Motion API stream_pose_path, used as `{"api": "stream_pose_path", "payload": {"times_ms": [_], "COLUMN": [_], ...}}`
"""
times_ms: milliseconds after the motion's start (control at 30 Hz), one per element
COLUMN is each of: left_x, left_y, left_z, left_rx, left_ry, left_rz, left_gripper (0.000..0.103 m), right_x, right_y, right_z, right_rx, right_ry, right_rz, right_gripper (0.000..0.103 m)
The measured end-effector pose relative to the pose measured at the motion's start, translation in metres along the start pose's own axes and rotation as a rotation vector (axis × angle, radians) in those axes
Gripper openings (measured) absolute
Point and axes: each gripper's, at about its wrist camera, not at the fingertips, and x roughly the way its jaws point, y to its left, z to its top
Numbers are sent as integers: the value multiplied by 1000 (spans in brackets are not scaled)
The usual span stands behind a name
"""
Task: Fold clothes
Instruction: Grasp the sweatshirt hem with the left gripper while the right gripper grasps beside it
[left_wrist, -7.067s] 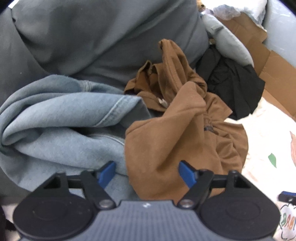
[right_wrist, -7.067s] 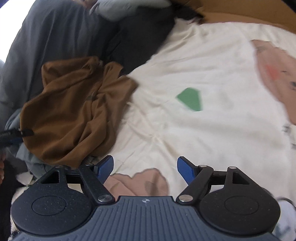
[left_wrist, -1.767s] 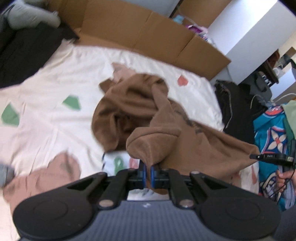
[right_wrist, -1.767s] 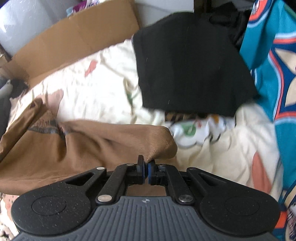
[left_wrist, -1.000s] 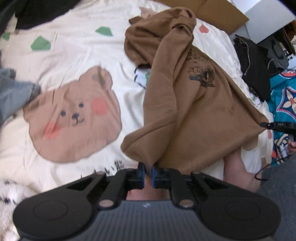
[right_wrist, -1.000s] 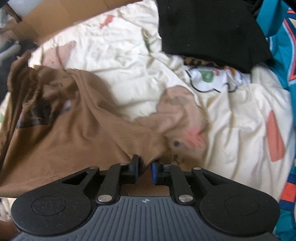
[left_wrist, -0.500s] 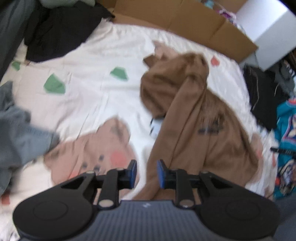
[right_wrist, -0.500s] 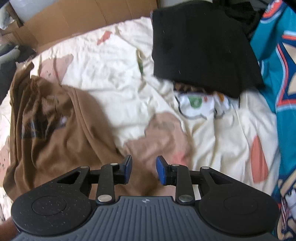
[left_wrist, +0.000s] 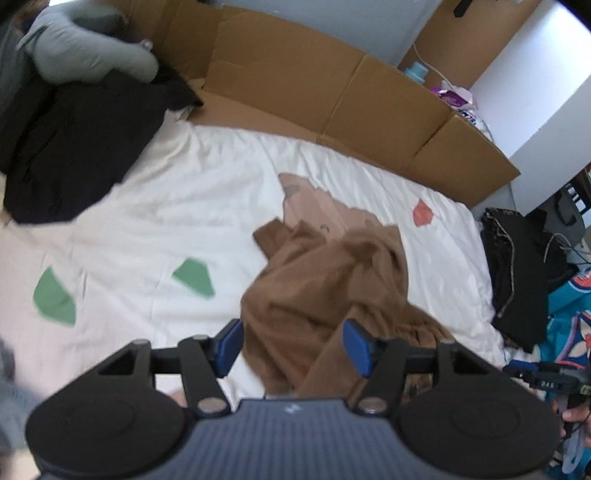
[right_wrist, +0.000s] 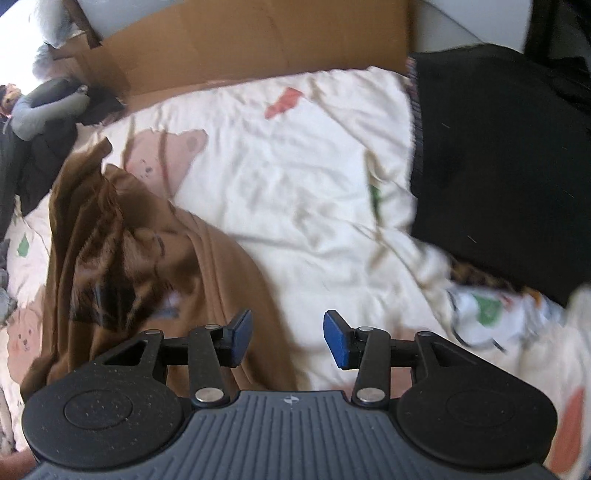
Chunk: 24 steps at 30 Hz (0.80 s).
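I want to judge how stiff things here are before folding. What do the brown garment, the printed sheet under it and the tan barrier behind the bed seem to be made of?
Brown garment: soft matte knit, probably cotton jersey; it slumps in loose folds.
Printed sheet: thin matte woven cloth, likely cotton; fine creases.
Tan barrier: corrugated cardboard, judging by its straight fold lines and flat panels.

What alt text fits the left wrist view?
A crumpled brown cotton shirt lies on a white bedsheet printed with bears and green patches. The left gripper hangs over its near edge, blue-padded jaws opening, pads off the cloth. Flattened brown cardboard and a black garment lie behind.
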Motion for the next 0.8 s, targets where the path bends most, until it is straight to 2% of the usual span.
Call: {"api": "stream_pose_path", "payload": {"times_ms": [133,333,433,567,700,800], "left_x": [22,49,68,87,102,117], "left_y": [-19,-56,-69,-80,-89,-95], "left_z": [21,44,47,47,46,40], "left_rx": [28,99,124,146,162,176], "left_ry": [-3,7,29,55,73,116], "left_rz": [-14,-64,-63,-69,-72,-57], "left_gripper": [67,83,84,84,84,84], "right_x": [20,61,84,106,117,126], "right_y": [18,41,53,62,71,79], "right_z": [21,50,59,70,73,72], "right_rx": [-55,-97,-147,-135,-142,-170], "right_ry": [-53,-89,-104,-119,-113,-100], "right_rz": [51,135,166,190,194,183], "right_gripper": [51,51,51,51,51,51]}}
